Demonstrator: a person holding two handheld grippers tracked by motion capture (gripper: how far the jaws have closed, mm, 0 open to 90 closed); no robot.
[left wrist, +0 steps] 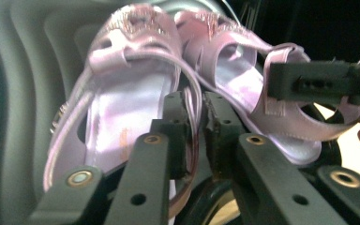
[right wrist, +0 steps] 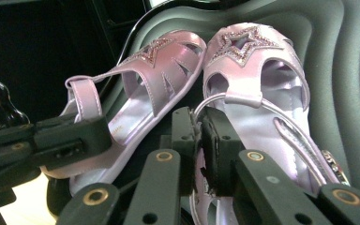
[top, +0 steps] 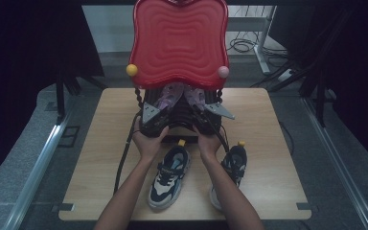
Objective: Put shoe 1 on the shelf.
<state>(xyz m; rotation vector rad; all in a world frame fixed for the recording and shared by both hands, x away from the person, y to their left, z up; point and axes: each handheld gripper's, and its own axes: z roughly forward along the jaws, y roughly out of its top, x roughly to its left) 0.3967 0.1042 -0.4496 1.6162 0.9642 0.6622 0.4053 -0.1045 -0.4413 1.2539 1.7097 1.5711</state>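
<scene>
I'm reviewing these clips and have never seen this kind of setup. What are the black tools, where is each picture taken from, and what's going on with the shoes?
A person holds a hand-held gripper in each hand: the left hand-held gripper and the right hand-held gripper. The high view looks down on the wooden table. Each gripper view comes from a camera riding on that tool.

On the table lie two dark sneakers and a case with a red lid standing open. Inside it are two pink sandals. Each gripper's jaws are shut on a thin sandal strap: the left's strap, the right's strap.
</scene>
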